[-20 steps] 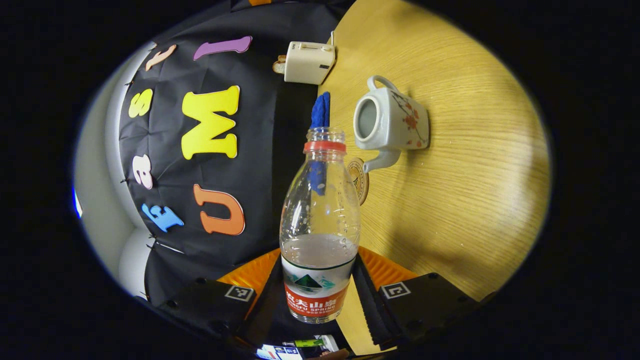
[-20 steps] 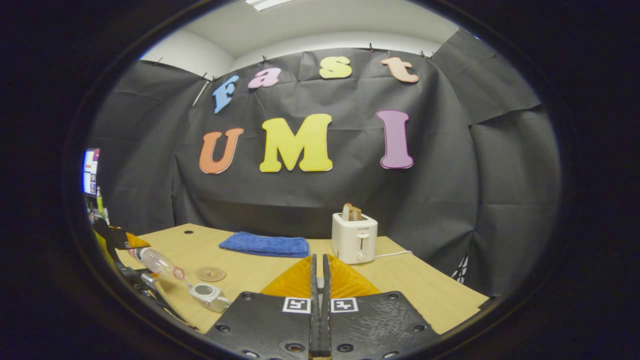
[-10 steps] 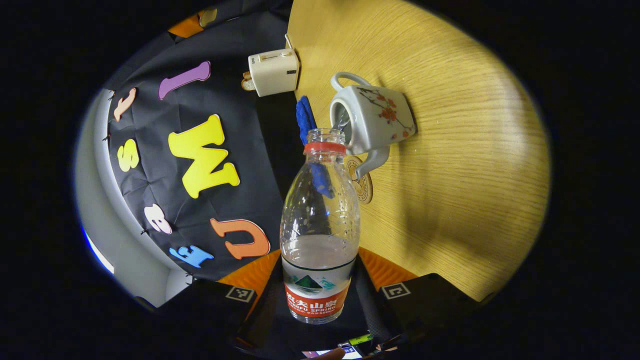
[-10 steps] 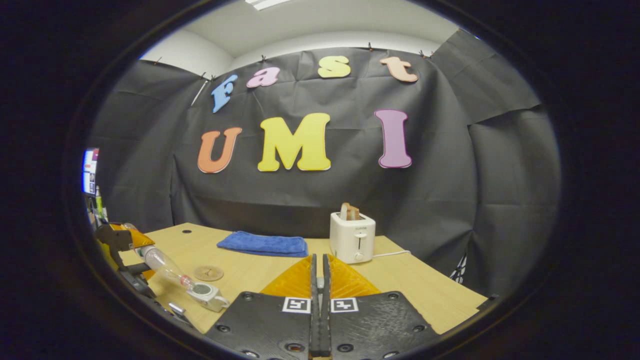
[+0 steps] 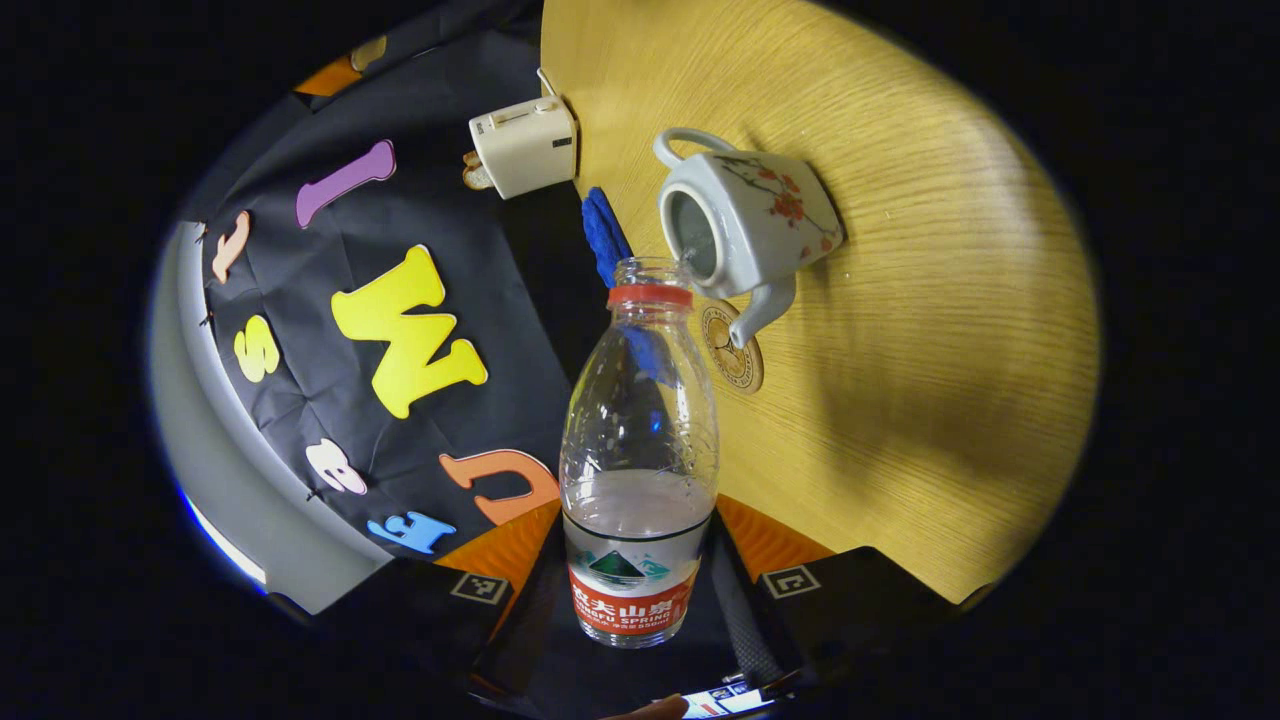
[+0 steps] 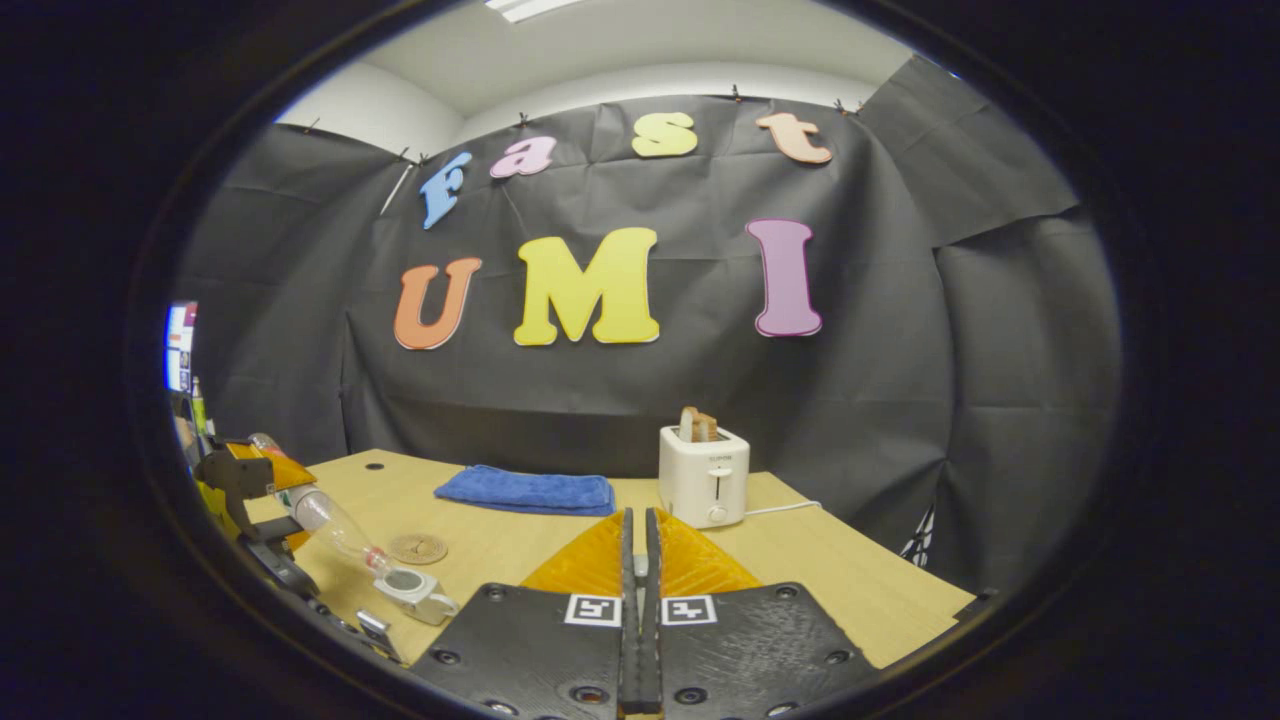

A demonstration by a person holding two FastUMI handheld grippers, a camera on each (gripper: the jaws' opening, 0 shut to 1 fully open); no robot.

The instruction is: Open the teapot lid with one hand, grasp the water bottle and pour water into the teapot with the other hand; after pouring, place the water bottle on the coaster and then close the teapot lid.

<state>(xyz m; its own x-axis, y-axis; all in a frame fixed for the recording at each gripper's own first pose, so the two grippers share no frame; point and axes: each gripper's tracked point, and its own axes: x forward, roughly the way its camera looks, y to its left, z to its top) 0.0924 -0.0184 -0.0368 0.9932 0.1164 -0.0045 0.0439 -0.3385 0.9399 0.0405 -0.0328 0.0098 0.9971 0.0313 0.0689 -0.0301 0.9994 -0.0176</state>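
Note:
My left gripper is shut on a clear water bottle with a red neck ring, gripped low at its label. The uncapped bottle is tipped, its mouth at the open top of the white flowered teapot. A round wooden coaster lies by the spout. In the right gripper view, the left gripper holds the tilted bottle over the teapot, with the coaster behind it. My right gripper is raised off to the side, fingers almost together on a pale sliver, the teapot lid, mostly hidden.
A white toaster with toast stands near the back of the wooden table, and a folded blue cloth lies beside it. From the right gripper view the toaster and cloth sit along the back edge.
My left gripper has tipped the bottle further and brought its mouth up to the teapot's opening. The right gripper has stayed put.

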